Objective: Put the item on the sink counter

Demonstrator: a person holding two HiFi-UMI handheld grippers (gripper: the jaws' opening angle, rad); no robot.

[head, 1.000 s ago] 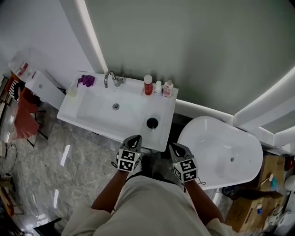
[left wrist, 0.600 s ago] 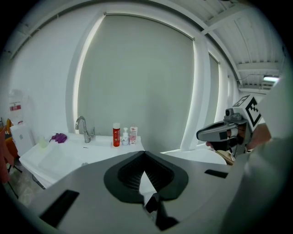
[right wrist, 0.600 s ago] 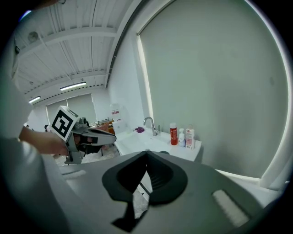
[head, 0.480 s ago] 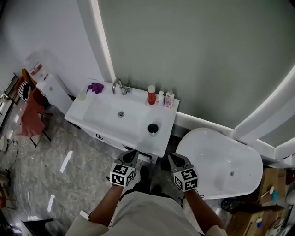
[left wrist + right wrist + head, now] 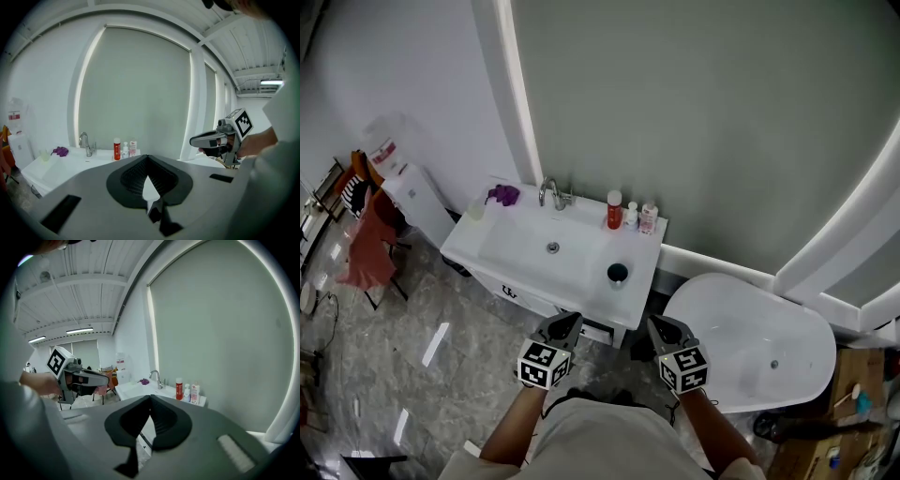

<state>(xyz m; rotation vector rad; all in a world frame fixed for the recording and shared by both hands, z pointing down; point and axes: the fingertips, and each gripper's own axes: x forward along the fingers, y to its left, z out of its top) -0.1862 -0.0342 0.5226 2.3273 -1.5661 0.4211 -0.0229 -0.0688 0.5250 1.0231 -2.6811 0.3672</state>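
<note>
The left gripper (image 5: 565, 324) and right gripper (image 5: 662, 327) are both shut with nothing inside, and the dark cup (image 5: 618, 273) sits on the sink counter (image 5: 636, 251) near the front edge, so I think the 2 should keep clear and not bump it.

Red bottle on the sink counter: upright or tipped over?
Upright. The red bottle stands on its base, white cap on top, beside two smaller bottles.
</note>
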